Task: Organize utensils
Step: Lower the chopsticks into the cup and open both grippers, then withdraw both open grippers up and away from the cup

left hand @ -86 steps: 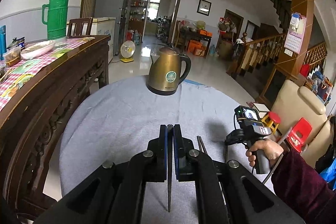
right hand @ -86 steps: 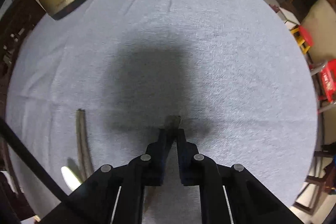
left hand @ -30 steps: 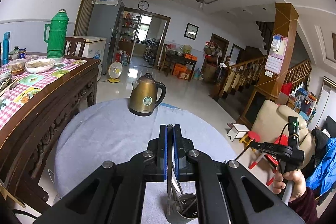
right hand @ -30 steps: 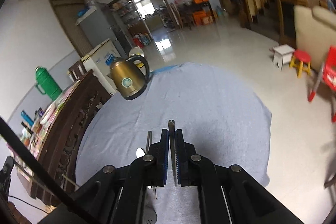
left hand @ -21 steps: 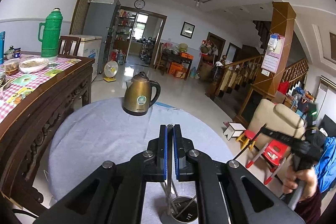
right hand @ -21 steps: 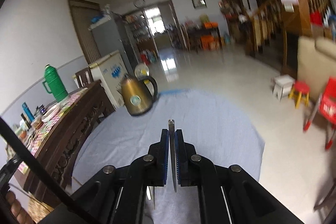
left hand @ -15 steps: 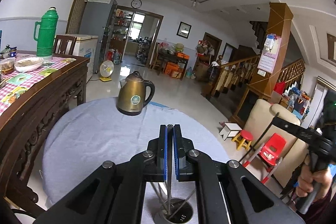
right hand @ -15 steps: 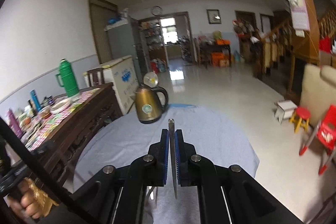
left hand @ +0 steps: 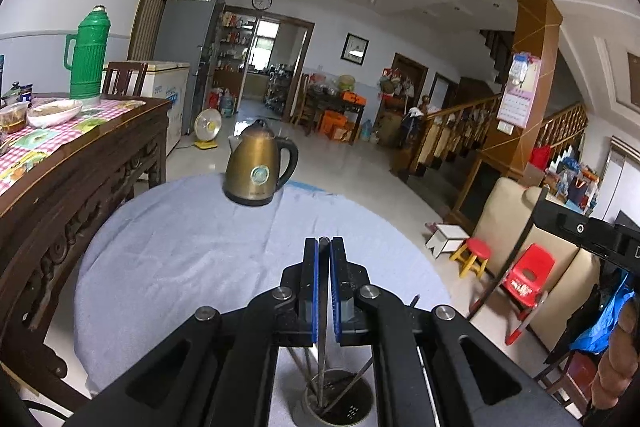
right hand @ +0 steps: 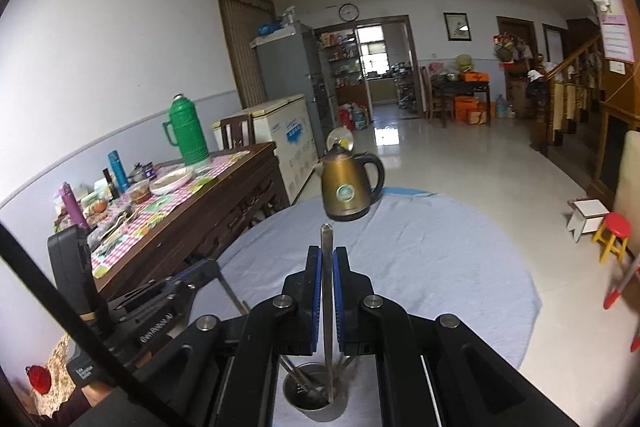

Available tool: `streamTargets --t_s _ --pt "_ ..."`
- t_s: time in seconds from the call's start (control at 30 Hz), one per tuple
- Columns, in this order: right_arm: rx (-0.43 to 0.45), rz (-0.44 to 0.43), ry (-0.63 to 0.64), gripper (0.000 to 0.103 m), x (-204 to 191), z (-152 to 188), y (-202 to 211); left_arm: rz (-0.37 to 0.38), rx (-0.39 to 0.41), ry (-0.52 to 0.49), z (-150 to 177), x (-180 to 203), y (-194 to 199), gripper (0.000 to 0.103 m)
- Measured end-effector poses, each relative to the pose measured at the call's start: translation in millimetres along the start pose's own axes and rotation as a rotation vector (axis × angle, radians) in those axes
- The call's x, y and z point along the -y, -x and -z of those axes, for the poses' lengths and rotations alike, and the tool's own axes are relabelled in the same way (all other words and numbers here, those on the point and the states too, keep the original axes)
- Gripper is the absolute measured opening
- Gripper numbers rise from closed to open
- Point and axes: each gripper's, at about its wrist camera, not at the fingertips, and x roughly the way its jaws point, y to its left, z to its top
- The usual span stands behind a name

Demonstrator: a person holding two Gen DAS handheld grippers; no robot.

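Both views are bright with soft daylight that enters through the far window in the back room (right hand: 370,47) and gives a white glare on the glossy tiled floor (right hand: 386,137). The fisheye lens bends the walls and ceiling beams, and the corners are black. The picture is sharp, with only weak shadows.

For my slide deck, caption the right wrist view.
Right tongs grip a utensil upright over the metal holder, kettle beyond.
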Motion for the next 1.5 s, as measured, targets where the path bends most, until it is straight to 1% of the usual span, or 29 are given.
streamTargets --t_s 0.17,0.27,0.33,0.43,0.5,0.53,0.57,0.6,0.63,0.7,0.77,0.83,0.87,0.9,0.93,0.97,1.0,1.03,1.07,1.17,1.3,1.4,1.5 --pt "-0.042 -0.003 0.004 0.006 -6 15 -22 -0.005 -0.035 -0.007 10 -4 -9 0.005" --pt "-0.089 -0.004 0.004 0.006 -6 26 -39 -0.004 -0.051 -0.021 14 -4 -13 0.005" --pt "-0.117 -0.003 0.006 0.006 -6 33 -48 -0.016 -0.05 -0.036 15 -5 -13 0.006" --pt "-0.156 -0.022 0.011 0.007 -8 41 -56 -0.001 -0.049 -0.043 13 -7 -10 0.006" --pt "-0.164 -0.033 0.015 0.01 -10 44 -58 -0.006 -0.027 -0.056 10 -8 -3 0.008" --pt "-0.163 -0.04 0.016 0.013 -11 44 -58 -0.014 -0.014 -0.061 8 -8 0 0.016" --pt "-0.152 -0.044 0.012 0.013 -10 44 -57 -0.021 -0.001 -0.062 6 -9 3 0.021" --pt "-0.139 -0.048 0.003 0.013 -8 45 -55 -0.025 0.019 -0.056 3 -12 9 0.031" --pt "-0.13 -0.054 -0.007 0.013 -6 46 -53 -0.029 0.035 -0.051 1 -14 13 0.035" --pt "-0.104 -0.065 -0.04 0.013 4 48 -50 -0.048 0.069 -0.046 -3 -22 22 0.035" --pt "-0.078 -0.058 -0.071 0.013 13 51 -45 -0.068 0.086 -0.043 -6 -29 26 0.038" --pt "-0.047 -0.053 -0.138 0.013 33 58 -40 -0.108 0.101 -0.034 -7 -41 28 0.042" --pt "-0.036 -0.056 -0.166 0.013 40 60 -37 -0.129 0.105 -0.025 -6 -49 29 0.042" --pt "-0.009 -0.061 -0.22 0.013 55 68 -32 -0.154 0.102 -0.009 -5 -59 28 0.043" --pt "0.007 -0.06 -0.25 0.016 63 72 -29 -0.169 0.096 0.007 -4 -67 27 0.043" --pt "0.03 -0.05 -0.299 0.021 77 81 -25 -0.184 0.086 0.023 -2 -75 25 0.043" --pt "0.042 -0.034 -0.334 0.023 88 88 -22 -0.202 0.073 0.041 0 -84 23 0.043" --pt "0.044 -0.014 -0.36 0.026 99 94 -21 -0.224 0.052 0.058 2 -95 19 0.043" --pt "0.039 0.003 -0.377 0.026 108 98 -20 -0.24 0.037 0.067 5 -102 16 0.043" --pt "-0.002 0.082 -0.442 0.026 139 117 -21 -0.291 -0.034 0.088 22 -124 3 0.043" --pt "-0.053 0.137 -0.535 0.026 170 143 -28 -0.334 -0.172 0.116 56 -148 -21 0.043" --pt "-0.099 0.146 -0.588 0.027 183 159 -40 -0.351 -0.275 0.144 82 -162 -38 0.043" --pt "-0.143 0.146 -0.607 0.027 187 169 -56 -0.359 -0.315 0.146 95 -167 -46 0.043"
